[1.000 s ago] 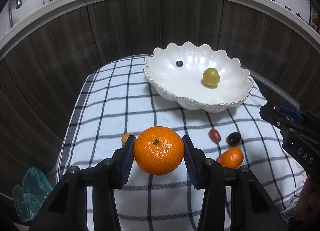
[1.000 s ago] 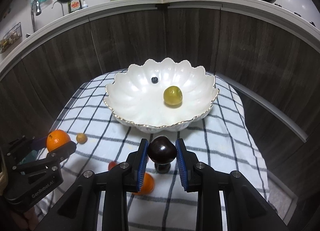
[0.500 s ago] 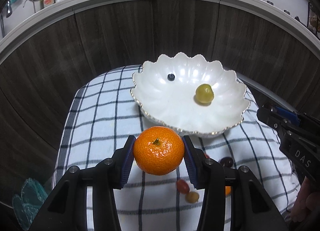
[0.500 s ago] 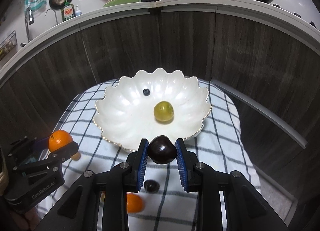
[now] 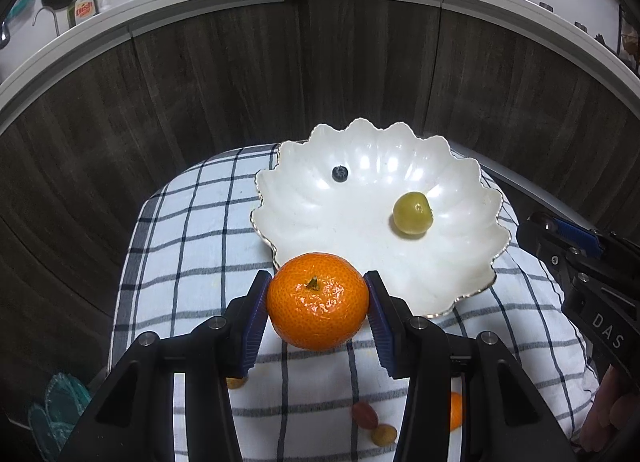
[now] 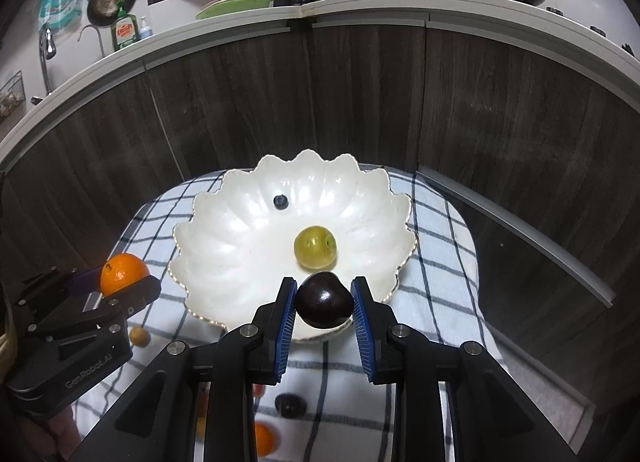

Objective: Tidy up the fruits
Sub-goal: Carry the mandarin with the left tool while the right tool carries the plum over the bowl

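The left gripper (image 5: 317, 304) is clenching the mandarin (image 5: 317, 300); the right gripper (image 6: 323, 306) is gripping the dark plum (image 6: 323, 300). The scalloped bowl (image 6: 224, 246) is lying toward twelve o'clock, its near rim directly under the plum, so the right hand is nearer.

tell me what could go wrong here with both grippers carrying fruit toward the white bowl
The orange in the left gripper sits just outside the bowl's scalloped rim; released now, it would likely land on the cloth and roll.

The dark plum in the right gripper could knock the green grape or blueberry when dropped.

Both grippers converge on one bowl and might bump.
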Demonstrator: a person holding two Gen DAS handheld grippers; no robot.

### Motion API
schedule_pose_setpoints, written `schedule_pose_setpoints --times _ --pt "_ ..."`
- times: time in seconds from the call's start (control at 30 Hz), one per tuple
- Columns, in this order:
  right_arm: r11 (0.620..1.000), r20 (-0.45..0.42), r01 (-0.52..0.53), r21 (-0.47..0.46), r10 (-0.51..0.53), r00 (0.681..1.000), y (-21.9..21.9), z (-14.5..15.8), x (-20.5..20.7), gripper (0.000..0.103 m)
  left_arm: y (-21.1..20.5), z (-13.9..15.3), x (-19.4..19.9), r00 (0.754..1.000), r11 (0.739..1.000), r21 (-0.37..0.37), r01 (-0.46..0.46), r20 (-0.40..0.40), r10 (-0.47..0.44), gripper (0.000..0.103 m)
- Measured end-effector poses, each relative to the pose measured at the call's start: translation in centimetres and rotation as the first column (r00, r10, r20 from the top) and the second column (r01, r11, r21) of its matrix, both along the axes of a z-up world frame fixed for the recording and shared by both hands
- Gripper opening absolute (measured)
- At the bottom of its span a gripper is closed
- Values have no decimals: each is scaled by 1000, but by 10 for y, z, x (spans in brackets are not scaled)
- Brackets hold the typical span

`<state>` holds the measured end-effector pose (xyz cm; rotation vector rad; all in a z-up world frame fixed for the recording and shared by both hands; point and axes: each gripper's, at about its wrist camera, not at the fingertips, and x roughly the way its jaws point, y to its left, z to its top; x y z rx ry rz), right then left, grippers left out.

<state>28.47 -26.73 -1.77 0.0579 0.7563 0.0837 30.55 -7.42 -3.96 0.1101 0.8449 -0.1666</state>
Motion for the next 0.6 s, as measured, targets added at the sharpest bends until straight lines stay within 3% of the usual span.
schedule_pose_setpoints --times 0.6 --pt "1000 -33 -5 14 6 999 3 -9 28 29 -8 -16 31 1000 1000 14 7 -26 -6 46"
